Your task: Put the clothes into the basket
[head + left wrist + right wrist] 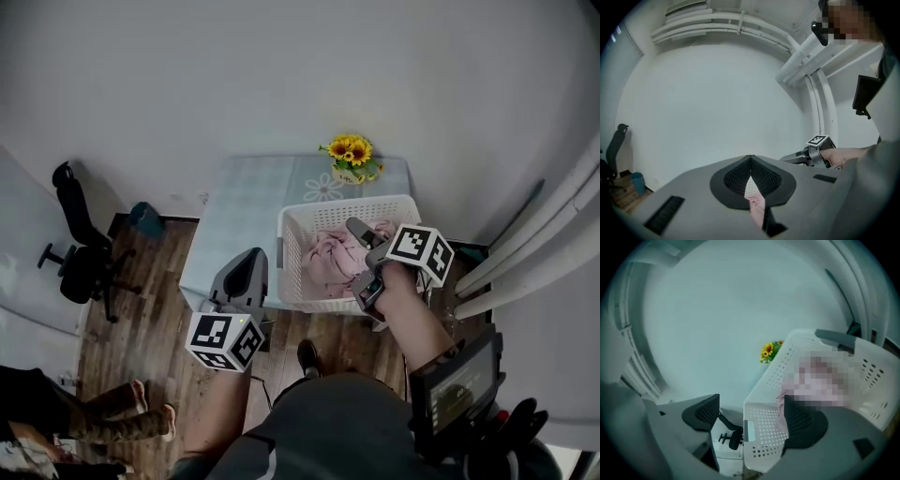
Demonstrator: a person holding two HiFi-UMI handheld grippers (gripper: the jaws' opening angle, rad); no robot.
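A white perforated basket point(298, 234) stands at the front right of a pale table point(244, 206), with pink clothes point(330, 258) piled inside it. My right gripper point(364, 262) is open at the basket's front right corner. In the right gripper view the basket's wall point(764, 427) sits between the jaws of the right gripper point(750, 404), with one finger point(799, 416) inside beside the pink clothes point(787, 392) and the other outside. My left gripper point(248, 261) hangs low in front of the table's left part, apart from the basket. The left gripper point(750, 159) has its tips together and holds nothing.
A pot of sunflowers point(350, 157) stands at the table's back edge. An office chair point(80, 253) and a teal bin point(145, 218) are on the wooden floor at left. A person's legs point(112, 412) show at the bottom left. White pipes point(525, 262) run along the right wall.
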